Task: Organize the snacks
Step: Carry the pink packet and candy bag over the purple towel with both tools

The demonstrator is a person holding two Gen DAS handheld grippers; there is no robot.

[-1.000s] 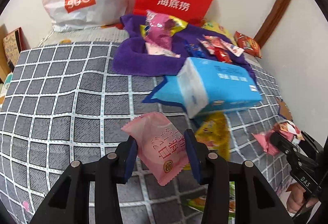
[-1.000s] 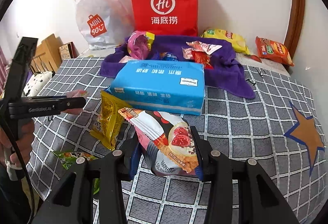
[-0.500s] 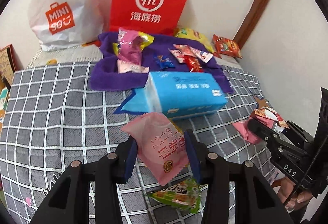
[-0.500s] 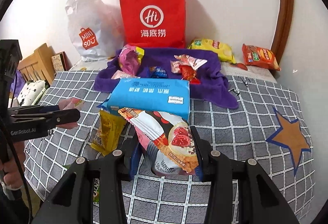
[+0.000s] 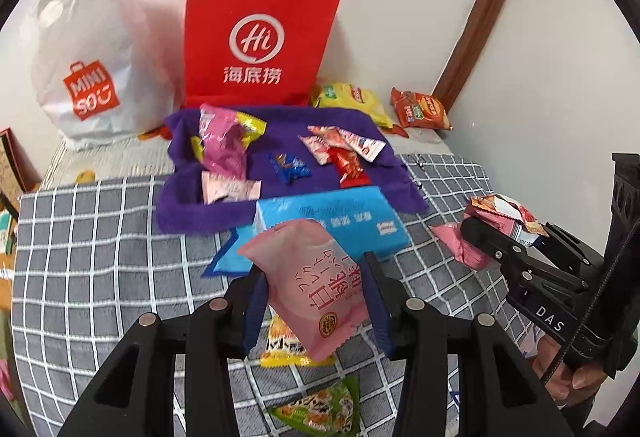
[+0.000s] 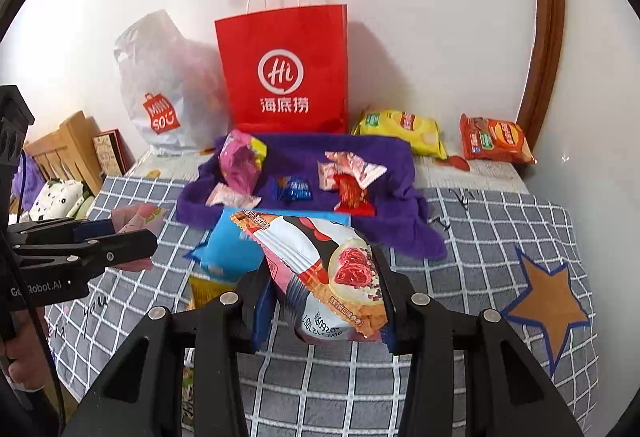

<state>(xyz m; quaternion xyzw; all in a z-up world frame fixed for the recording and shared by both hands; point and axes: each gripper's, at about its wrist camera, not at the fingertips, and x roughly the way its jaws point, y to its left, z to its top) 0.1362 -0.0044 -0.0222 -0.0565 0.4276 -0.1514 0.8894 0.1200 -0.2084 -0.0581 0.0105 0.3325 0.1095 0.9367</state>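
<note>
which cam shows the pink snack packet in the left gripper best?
Left wrist view: the pink snack packet fills the centre, print legible, clamped between the left gripper's pads. The right wrist view catches only its crumpled tip poking past the left gripper at the left edge.

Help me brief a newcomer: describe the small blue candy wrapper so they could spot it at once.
Start at the tall red paper bag standing against the wall; a rumpled purple towel lies spread in front of it. The small blue foil candy wrapper lies near the towel's middle, between a crumpled pink packet and red-and-white sachets. It is the only blue thing on the towel.
</note>
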